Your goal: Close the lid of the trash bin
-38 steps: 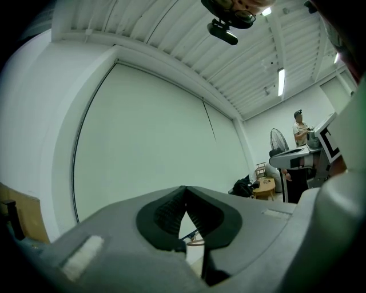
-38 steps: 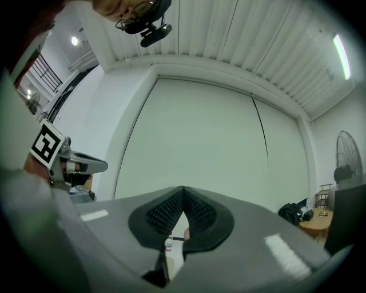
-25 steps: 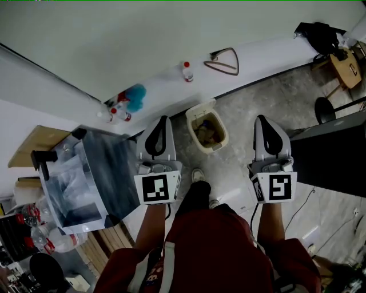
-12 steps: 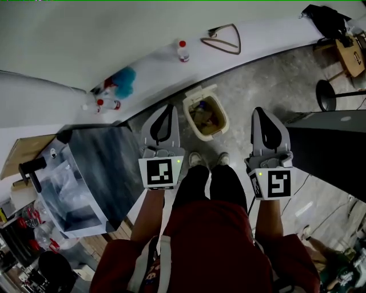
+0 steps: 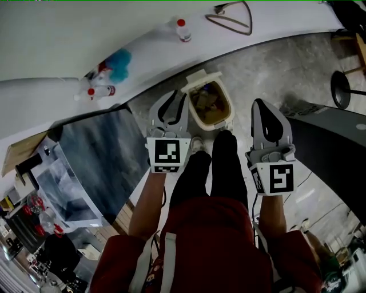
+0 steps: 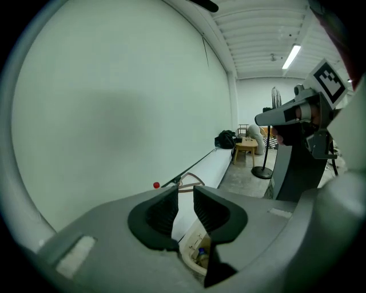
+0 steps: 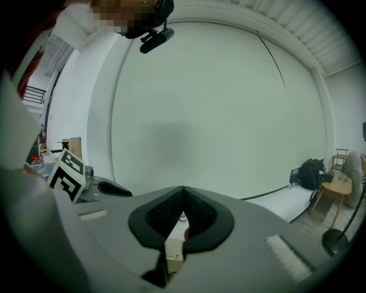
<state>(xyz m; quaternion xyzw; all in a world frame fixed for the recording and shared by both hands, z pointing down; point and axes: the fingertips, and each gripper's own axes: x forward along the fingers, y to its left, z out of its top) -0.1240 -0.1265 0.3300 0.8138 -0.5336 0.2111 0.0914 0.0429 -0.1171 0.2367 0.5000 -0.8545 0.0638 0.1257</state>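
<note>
Clerk: Item one, the trash bin (image 5: 231, 111). Where did it stand?

Checker: On the grey floor (image 5: 274, 68), against the foot of the white ledge (image 5: 148, 51), straight ahead of the person's legs (image 5: 213, 166). It was cream-coloured and upright. Its lid (image 5: 203, 76) was raised at the far edge, on the ledge side, so the mouth was uncovered and brownish rubbish showed inside.

Clerk: Item two, the left gripper (image 6: 184, 197). Condition?

Checker: Its jaws had just been opening and stood a little apart, with nothing between them. In its own view the gap showed only the ledge and, lower down, the near rim of the bin. In the head view it sat just left of the bin, close to the rim. Whether it touched the rim could not be told.

Clerk: Item three, the right gripper (image 7: 183, 191)?

Checker: Its jaws were pressed together at the tips and gripped nothing. It was held to the right of the legs, apart from the bin and nearer the person than the left one.

Clerk: Other entries?

Checker: A bottle (image 5: 182, 30) with a red cap stood upright on the ledge. A brown triangular hanger (image 5: 231, 14) lay further along the ledge to the right.
</note>
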